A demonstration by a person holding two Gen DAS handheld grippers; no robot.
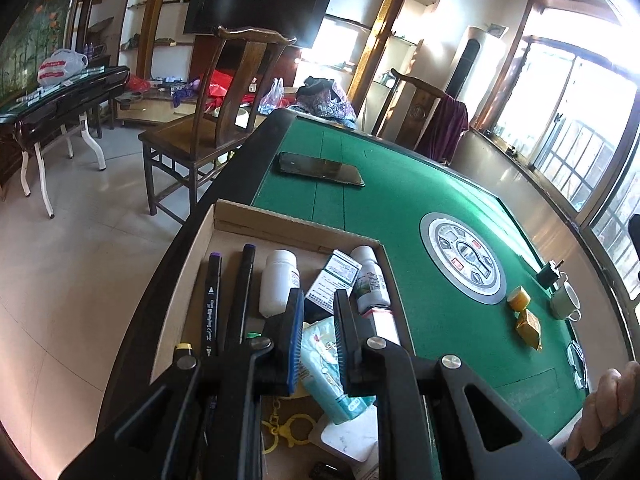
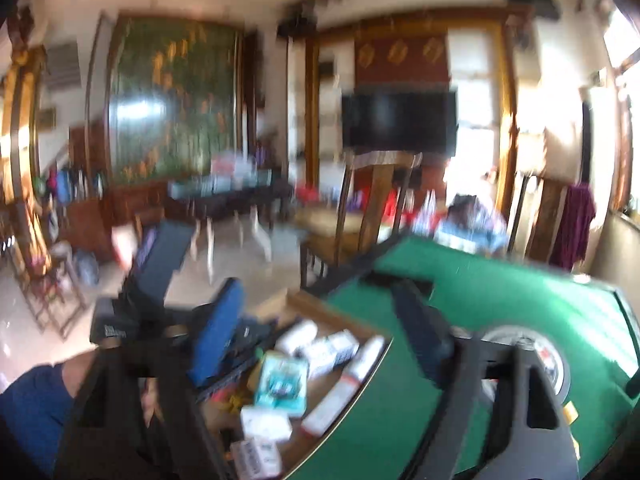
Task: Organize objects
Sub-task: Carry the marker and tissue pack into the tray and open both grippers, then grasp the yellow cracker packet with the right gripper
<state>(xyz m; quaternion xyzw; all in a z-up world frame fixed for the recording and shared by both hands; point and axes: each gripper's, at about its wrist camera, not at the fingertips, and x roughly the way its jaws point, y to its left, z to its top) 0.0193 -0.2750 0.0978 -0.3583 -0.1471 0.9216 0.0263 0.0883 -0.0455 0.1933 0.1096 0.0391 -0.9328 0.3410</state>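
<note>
In the box [image 1: 224, 216], the left gripper [image 1: 316, 340] straddles the tissue pack [image 1: 320, 360], jaws apart, pack's long axis along them; right gripper [image 2: 320, 344] spread wide, empty, farther off.

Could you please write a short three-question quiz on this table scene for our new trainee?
1. True or false: the phone lies inside the cardboard box.
2. What sits between the fingers of the left gripper?
A. a tissue pack
B. a white bottle
C. a marker
3. Fill in: the white mug stands on the green ____.

Key:
1. False; it lies on the green felt, beyond the box.
2. A, the tissue pack; whether the pads clamp it is unclear.
3. Felt, near the yellow tape roll.
</note>
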